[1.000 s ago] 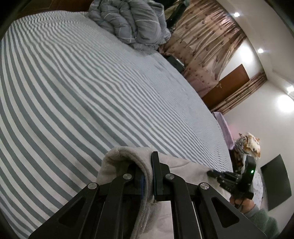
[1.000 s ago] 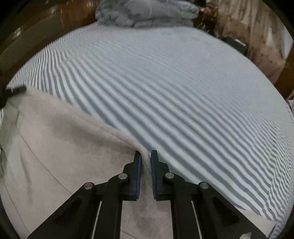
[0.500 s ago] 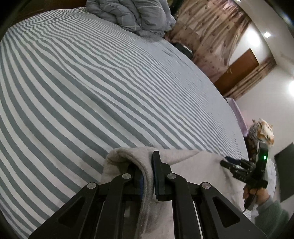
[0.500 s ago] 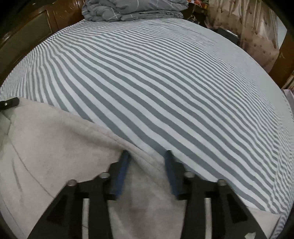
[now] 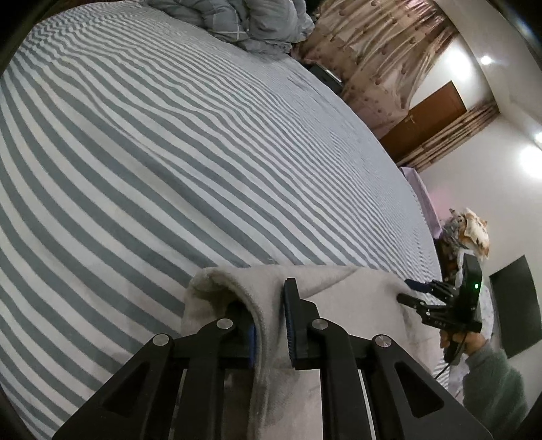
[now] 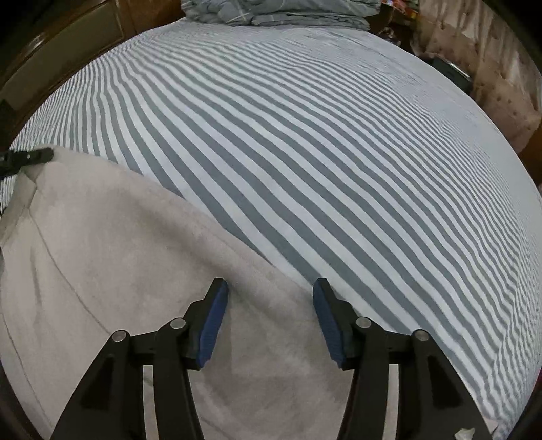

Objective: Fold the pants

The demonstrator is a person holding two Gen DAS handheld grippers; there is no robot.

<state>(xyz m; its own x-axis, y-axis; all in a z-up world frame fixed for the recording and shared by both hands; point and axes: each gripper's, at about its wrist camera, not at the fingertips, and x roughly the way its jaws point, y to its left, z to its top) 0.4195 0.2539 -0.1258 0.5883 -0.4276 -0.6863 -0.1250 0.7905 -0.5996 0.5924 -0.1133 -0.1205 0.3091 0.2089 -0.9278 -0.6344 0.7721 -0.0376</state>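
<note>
Light grey fleece pants [image 6: 111,257] lie on the striped bed. In the left wrist view my left gripper [image 5: 269,308] is shut on a fold of the pants [image 5: 342,298] at their left corner. In the right wrist view my right gripper [image 6: 269,298] is open wide, its blue pads just above the pants' far edge, touching nothing. The right gripper also shows in the left wrist view [image 5: 411,291] at the pants' right corner. The left gripper's tip shows in the right wrist view [image 6: 37,155] at the far left corner.
The bed [image 5: 169,152] has a grey and white striped sheet. A bunched grey quilt [image 5: 244,17] lies at its far end. Curtains [image 5: 379,61] and a wooden door [image 5: 426,118] stand beyond the bed. A wooden bed frame [image 6: 67,44] runs along the left.
My right gripper has opened and let go of the pants' edge, which now lies on the bed. My left gripper stays shut on its corner.
</note>
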